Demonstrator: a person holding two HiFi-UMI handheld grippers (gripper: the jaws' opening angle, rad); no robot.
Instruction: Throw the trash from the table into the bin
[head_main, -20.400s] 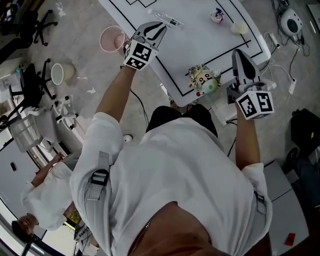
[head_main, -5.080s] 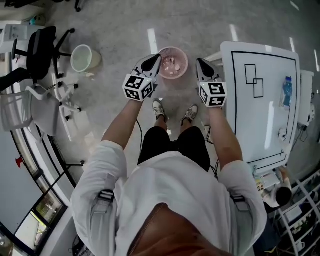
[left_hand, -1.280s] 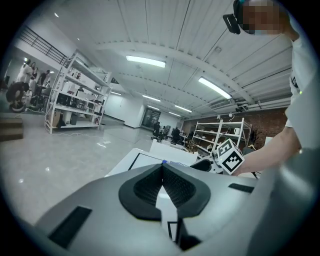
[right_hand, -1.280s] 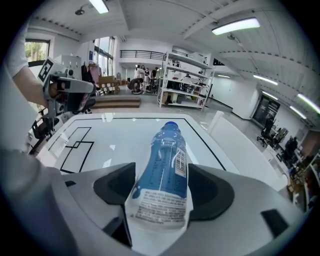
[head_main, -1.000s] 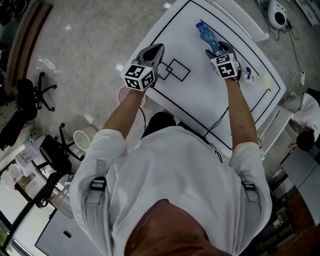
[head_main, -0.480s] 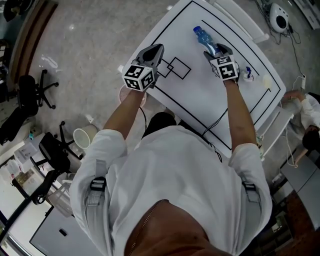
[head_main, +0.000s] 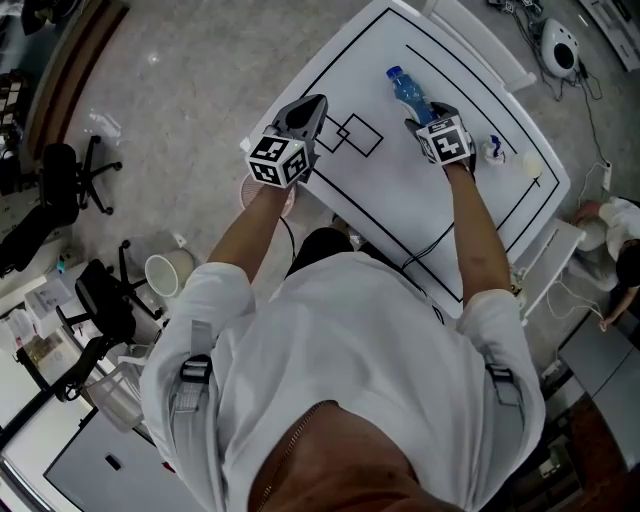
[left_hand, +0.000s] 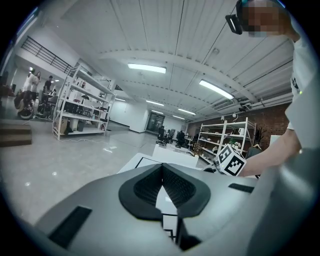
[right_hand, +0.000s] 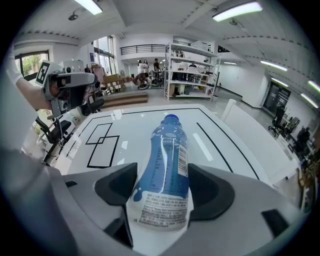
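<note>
Two hand-held grippers are over the white worktop (head_main: 400, 205), and each camera tells a different part.

The right gripper view shows the right hand-held gripper (right_hand: 162, 170) with its jaws wide. A clear blue bottle (right_hand: 167, 145) lies between them on its side, cap pointing away. The dark pads flank its label on both sides and do not visibly squeeze it. The label's print and barcode can be read only here. From the head view that gripper's marker cube (head_main: 445, 140) covers the jaws, and just the bottle's capped end sticks out beyond it.

The left gripper view shows the left hand-held gripper (left_hand: 161, 172) with its ribbed pads pressed together and nothing between them. It points almost level across the room towards distant shelving (left_hand: 82, 107). The bottle does not appear in this view.

Only the head view takes in the floor. A pink bin (head_main: 290, 203) peeks out beside the left forearm at the worktop's near edge, and a white bucket (head_main: 165, 272) stands well apart from it. The same view shows the left gripper's tip just beside two overlapping black-outlined squares (head_main: 350, 135), and two small scraps (head_main: 492, 150) near the worktop's right end.
</note>
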